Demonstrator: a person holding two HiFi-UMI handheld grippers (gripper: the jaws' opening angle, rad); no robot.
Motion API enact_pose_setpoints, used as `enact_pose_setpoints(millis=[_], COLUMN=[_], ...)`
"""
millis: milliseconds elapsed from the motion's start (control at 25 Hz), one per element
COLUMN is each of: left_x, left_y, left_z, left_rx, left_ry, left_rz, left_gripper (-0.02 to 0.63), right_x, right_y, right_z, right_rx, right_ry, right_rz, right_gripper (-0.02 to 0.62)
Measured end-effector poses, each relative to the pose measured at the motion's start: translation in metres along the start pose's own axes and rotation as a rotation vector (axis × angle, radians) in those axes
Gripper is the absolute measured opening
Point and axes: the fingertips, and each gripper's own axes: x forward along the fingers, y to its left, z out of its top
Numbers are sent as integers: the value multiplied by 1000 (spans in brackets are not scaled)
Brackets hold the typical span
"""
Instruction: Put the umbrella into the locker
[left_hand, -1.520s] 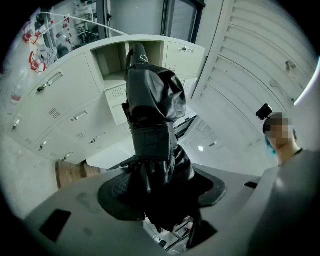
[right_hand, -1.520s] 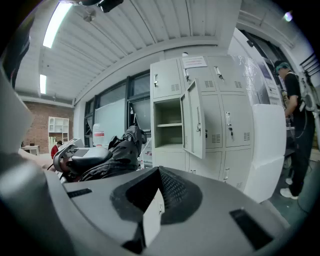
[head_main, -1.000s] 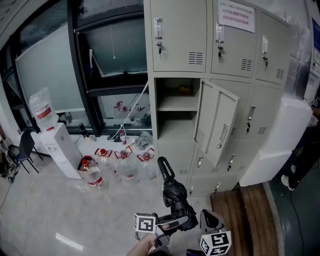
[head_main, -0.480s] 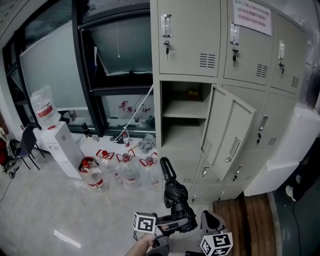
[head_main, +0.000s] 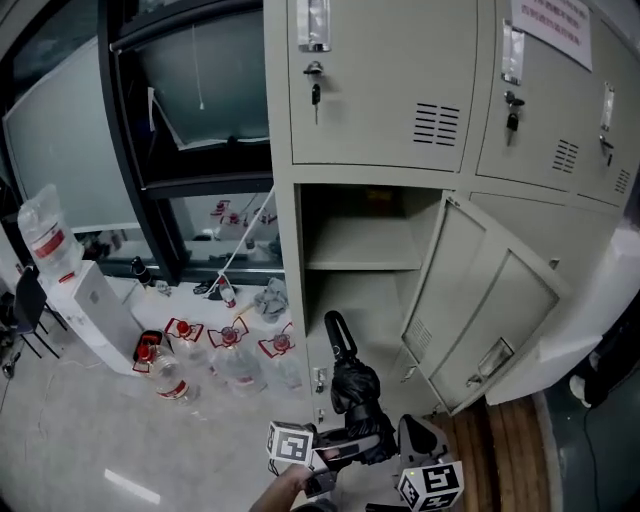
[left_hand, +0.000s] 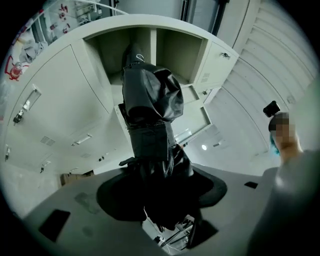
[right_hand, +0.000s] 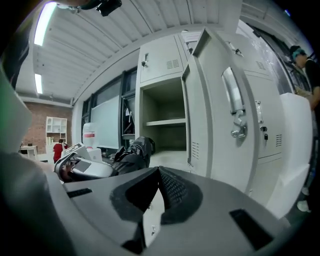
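A black folded umbrella (head_main: 352, 388) stands upright low in the head view, its handle (head_main: 337, 334) pointing at the open locker compartment (head_main: 362, 248). My left gripper (head_main: 348, 447) is shut on the umbrella's lower end. In the left gripper view the umbrella (left_hand: 149, 97) rises from the left gripper (left_hand: 160, 176) toward the open compartment (left_hand: 156, 49). My right gripper (head_main: 421, 442) hovers just right of the umbrella, shut and holding nothing. From the right gripper (right_hand: 159, 173) I see the umbrella (right_hand: 131, 152) at the left and the shelf (right_hand: 161, 121) beyond.
The locker door (head_main: 492, 318) swings open to the right, with its handle (right_hand: 235, 107) close by. Several water bottles (head_main: 228, 352) stand on the floor to the left, near a white dispenser (head_main: 92, 308). A white panel (head_main: 598, 300) leans at the right.
The locker has come much closer and now fills the upper view. The umbrella stays upright in my left gripper and the right gripper keeps its place beside it.
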Motion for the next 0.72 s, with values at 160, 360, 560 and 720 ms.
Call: enact_pose_setpoints(millis=[160,360,560,720], left_x=[7,12,16,23], left_y=[29,52,70,75], left_z=[37,74,102,109], left_rx=[9,-30,-10,-64], left_ry=[38,64,77,78], left_rz=[-9,-21,-49,-47], left_gripper=[259,259,259,259], right_x=[47,95,119,125], right_y=[-13,-28,-38,-43], right_z=[5,11,14,18], right_rx=[5,22,51,65], right_ry=[21,29,31,28], right_rz=[-18,-43,-69,-74], right_gripper=[2,2,2,2])
